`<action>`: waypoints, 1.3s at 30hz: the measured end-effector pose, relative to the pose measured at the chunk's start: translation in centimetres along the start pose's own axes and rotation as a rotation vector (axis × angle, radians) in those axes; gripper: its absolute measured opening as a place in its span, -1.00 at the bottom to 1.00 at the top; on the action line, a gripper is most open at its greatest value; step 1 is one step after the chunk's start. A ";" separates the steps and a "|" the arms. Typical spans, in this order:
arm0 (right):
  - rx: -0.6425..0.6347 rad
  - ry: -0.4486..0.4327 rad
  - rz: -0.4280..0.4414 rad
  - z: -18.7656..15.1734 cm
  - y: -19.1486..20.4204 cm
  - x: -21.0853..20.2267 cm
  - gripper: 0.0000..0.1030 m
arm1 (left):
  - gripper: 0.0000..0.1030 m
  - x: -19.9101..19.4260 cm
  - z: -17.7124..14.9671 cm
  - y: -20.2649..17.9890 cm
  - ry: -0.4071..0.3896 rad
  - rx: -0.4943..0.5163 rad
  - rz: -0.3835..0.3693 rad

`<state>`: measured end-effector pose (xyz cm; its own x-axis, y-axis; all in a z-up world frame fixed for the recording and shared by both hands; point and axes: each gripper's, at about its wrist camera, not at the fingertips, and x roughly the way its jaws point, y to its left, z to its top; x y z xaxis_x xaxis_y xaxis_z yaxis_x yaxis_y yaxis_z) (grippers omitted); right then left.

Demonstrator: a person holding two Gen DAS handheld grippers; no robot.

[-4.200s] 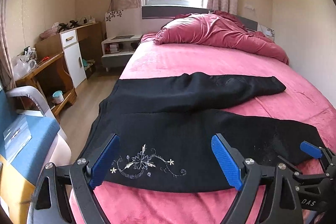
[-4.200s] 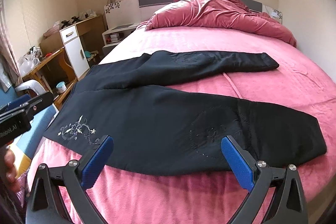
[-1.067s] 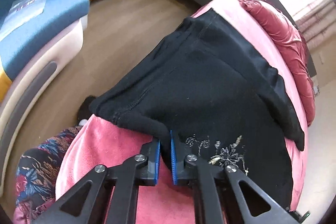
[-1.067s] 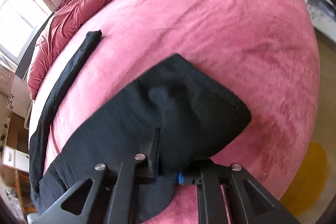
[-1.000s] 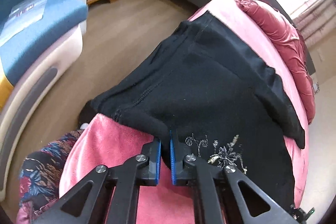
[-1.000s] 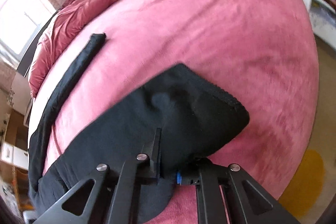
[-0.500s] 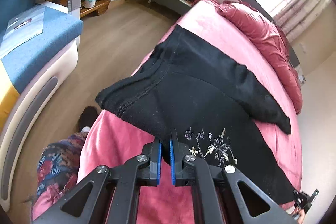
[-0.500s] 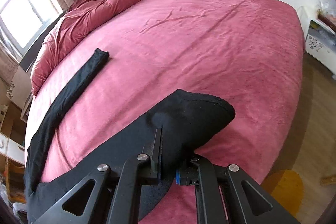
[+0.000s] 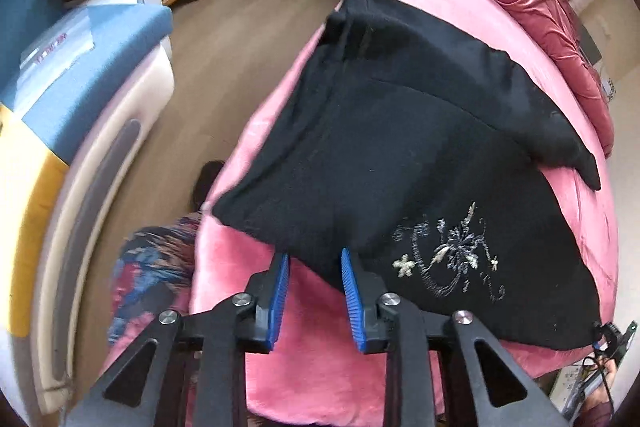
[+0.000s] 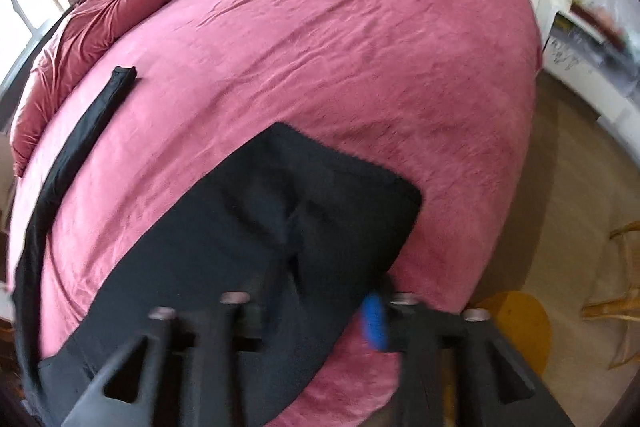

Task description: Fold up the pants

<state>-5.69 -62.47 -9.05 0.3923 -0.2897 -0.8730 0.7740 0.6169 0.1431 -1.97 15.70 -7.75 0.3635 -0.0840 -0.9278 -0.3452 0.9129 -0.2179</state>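
Note:
The black pants (image 9: 400, 147), with a pale embroidered flower (image 9: 448, 259) near the waist, lie spread on the pink bed (image 9: 320, 355). In the left wrist view my left gripper (image 9: 314, 255) is at the waist's near edge. Its jaws are opening, and the cloth edge lies loose between the blue pads (image 9: 280, 291). The right wrist view is blurred. There my right gripper (image 10: 316, 299) hovers over the near leg's cuff end (image 10: 320, 195), jaws opening, with black cloth lying slack between them. The other leg (image 10: 80, 135) stretches away at the left.
A crumpled red duvet (image 9: 540, 7) is heaped at the head of the bed. A blue and grey chair (image 9: 80, 47) stands on the wooden floor at the left. A white cabinet (image 10: 592, 59) and a yellow round mat (image 10: 516, 323) are off the bed's right side.
Both grippers were shut on the pants, left at the waist, right at the cuff. Both now stand parted, and the lifted cloth has dropped flat onto the bed.

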 end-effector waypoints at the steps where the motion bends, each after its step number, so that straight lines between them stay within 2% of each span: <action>1: -0.013 -0.018 -0.010 0.1 0.1 -0.7 0.11 | -0.47 -0.9 0.1 0.4 -0.025 0.010 0.033; 3: -0.037 -0.055 -0.033 0.1 0.4 -2.0 0.11 | -0.47 -2.4 0.5 1.1 -0.071 0.022 0.062; 6: -0.098 -0.124 -0.038 0.0 2.2 -4.6 0.11 | -0.47 -4.4 2.0 1.4 -0.143 0.027 0.061; 10: -0.223 -0.132 0.090 -1.0 7.4 -6.5 0.13 | -0.41 -4.4 5.2 0.3 -0.188 0.041 -0.008; 12: -0.310 -0.106 0.167 -2.3 11.4 -6.7 0.13 | -0.35 -3.8 6.7 -0.6 -0.197 0.051 -0.062; 15: -0.424 -0.031 0.299 -4.9 17.2 -6.3 0.14 | -0.33 -2.4 10.4 -2.4 -0.204 0.092 -0.075; 17: -0.520 0.021 0.367 -7.3 21.0 -6.0 0.14 | -0.33 -1.2 12.7 -3.3 -0.188 0.102 -0.084; 20: -0.647 0.074 0.426 -10.8 25.6 -5.7 0.14 | -0.33 0.9 15.9 -4.1 -0.152 0.090 -0.109; 24: -0.734 0.113 0.471 -13.2 29.4 -5.3 0.14 | -0.33 4.2 20.4 -4.0 -0.103 0.031 -0.127; 25: -0.743 0.122 0.481 -13.5 30.2 -5.1 0.14 | -0.33 5.1 21.7 -3.7 -0.093 -0.007 -0.119; 27: -0.754 0.132 0.492 -14.3 31.9 -5.0 0.15 | -0.33 6.8 23.8 -3.7 -0.056 -0.057 -0.160; 31: -0.760 0.136 0.498 -14.4 33.9 -4.5 0.22 | -0.33 9.8 27.1 -4.1 -0.040 -0.120 -0.159; 36: -0.744 0.145 0.494 -13.7 35.1 -3.8 0.25 | -0.32 12.8 30.3 -4.2 -0.023 -0.196 -0.142; 39: -0.729 0.153 0.486 -13.4 35.4 -3.4 0.28 | -0.32 14.4 31.1 -4.6 0.009 -0.201 -0.121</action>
<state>13.73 -29.85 -7.29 0.4839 0.1943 -0.8533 0.0094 0.9738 0.2271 31.77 22.66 -10.72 0.4051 -0.1926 -0.8938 -0.4650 0.7983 -0.3828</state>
